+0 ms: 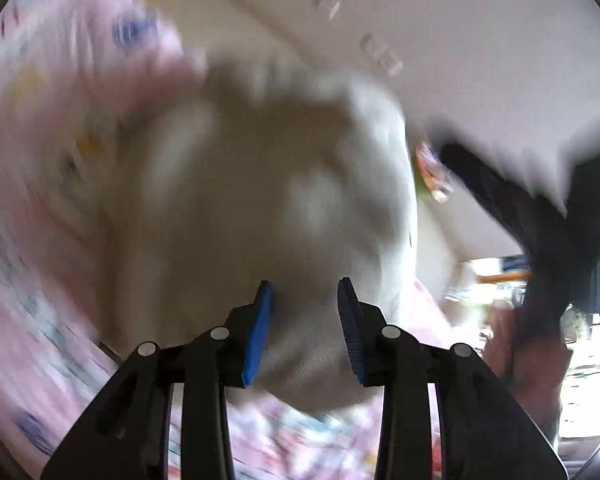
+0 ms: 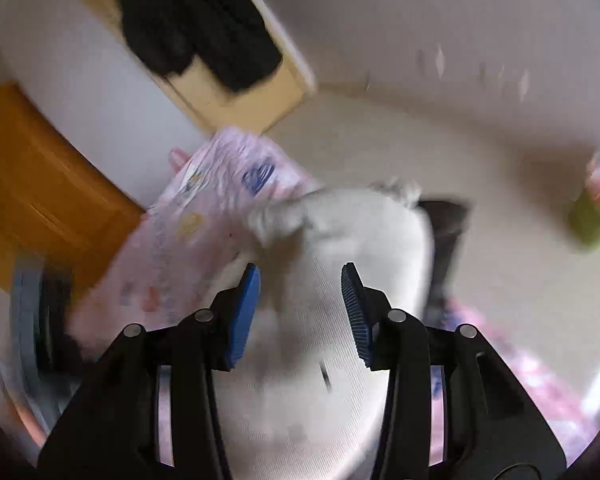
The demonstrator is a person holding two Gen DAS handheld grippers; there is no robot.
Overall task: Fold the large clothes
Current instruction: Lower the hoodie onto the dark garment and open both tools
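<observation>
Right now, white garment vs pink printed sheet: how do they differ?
The white garment is plain off-white and bunched into a mound; the pink printed sheet carries blue and yellow motifs and lies spread out flatter. The garment sits on top, between both sets of tongs; the sheet lies under it. Both are soft fabric, blurred in both views.

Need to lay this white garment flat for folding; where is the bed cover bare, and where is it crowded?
Blurred frames. White garment bunches between both grippers. Bare pink patterned bed cover shows beside it, toward the orange door; another strip by the right gripper. Crowded: under the left gripper, where cloth fills the view.
</observation>
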